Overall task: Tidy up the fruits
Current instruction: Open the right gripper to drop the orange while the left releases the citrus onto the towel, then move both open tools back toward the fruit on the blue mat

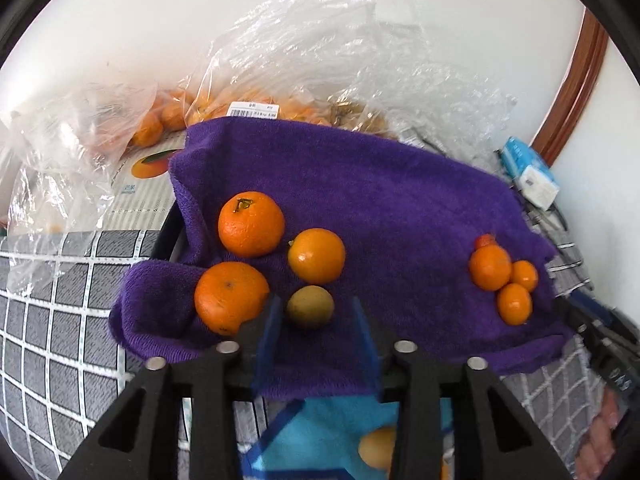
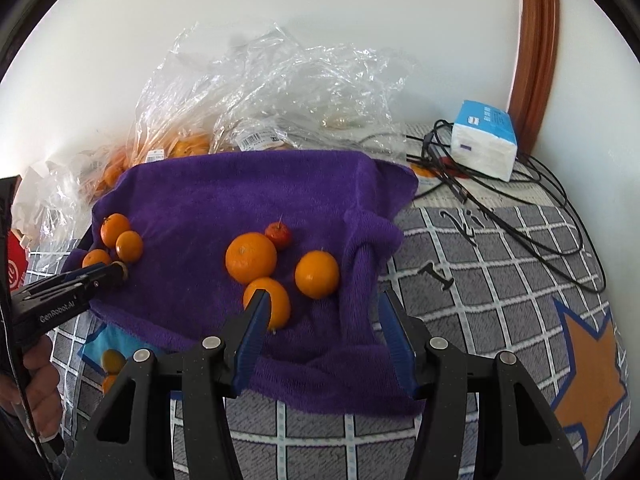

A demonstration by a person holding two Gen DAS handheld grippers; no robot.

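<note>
A purple towel (image 1: 380, 200) (image 2: 224, 200) carries two groups of fruit. The left group holds two large oranges (image 1: 251, 224) (image 1: 230, 297), a smooth orange (image 1: 316, 255) and a greenish-yellow fruit (image 1: 310, 306). My left gripper (image 1: 316, 308) is open with its fingers either side of the greenish fruit. The right group holds three oranges (image 2: 251, 257) (image 2: 317, 274) (image 2: 270, 304) and a small red fruit (image 2: 279, 234). My right gripper (image 2: 322, 300) is open just above the towel's near edge, its left finger in front of the nearest orange. The left gripper also shows in the right wrist view (image 2: 120, 270).
Clear plastic bags (image 2: 260, 92) with more oranges lie behind the towel by the white wall. A tissue pack (image 2: 484, 144) and black cables (image 2: 500, 196) lie at the back right on the grey checked cover (image 2: 500, 280). A blue cloth (image 1: 320, 432) holds a yellow fruit (image 1: 376, 448).
</note>
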